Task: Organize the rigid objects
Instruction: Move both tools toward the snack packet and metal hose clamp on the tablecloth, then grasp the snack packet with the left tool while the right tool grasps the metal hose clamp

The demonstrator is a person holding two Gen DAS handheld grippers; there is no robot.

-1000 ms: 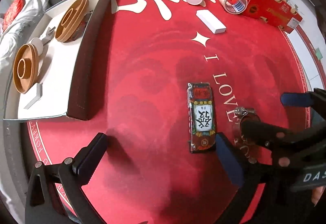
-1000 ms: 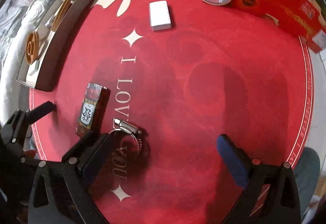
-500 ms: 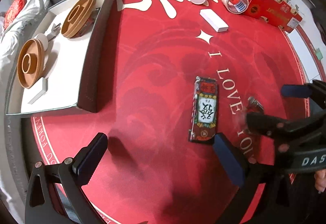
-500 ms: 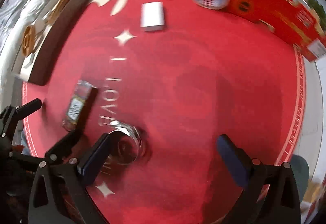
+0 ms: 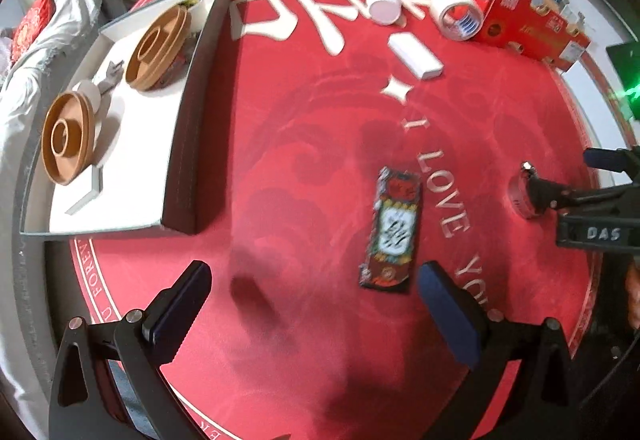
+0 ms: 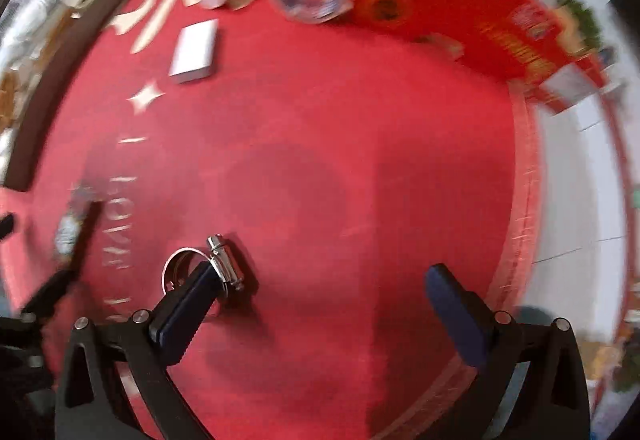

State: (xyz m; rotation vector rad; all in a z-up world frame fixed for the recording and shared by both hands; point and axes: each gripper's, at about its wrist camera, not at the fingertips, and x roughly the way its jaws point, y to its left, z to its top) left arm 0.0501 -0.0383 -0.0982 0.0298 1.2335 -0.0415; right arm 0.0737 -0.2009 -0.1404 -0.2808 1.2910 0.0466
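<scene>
My table (image 5: 304, 143) is big, round and red, with white words on it. On its left side sits my white tray (image 5: 132, 143), and two brown round dishes (image 5: 68, 137) are in it.

A second ago my right claw (image 6: 320, 300) was low, with the metal hose clamp lying flat on the table by its left finger. Now the hose clamp (image 6: 218, 268) is tipped up on its edge, with the left finger (image 6: 188, 306) of my right claw poked inside the ring. It looks lifted a bit, and the view is blurry, so I think I am moving. My right claw is spread wide, not squeezing. The ring only hangs on one finger. I think it could slip off on the way to the tray.

The clamp is a thin shiny silver band with a small screw block on top.

My left claw (image 5: 316, 310) is spread wide too and holds nothing. It hovers over the near part of the table. The little card box (image 5: 394, 228) with bright pictures lies flat just beside its right finger, waiting for me.
</scene>
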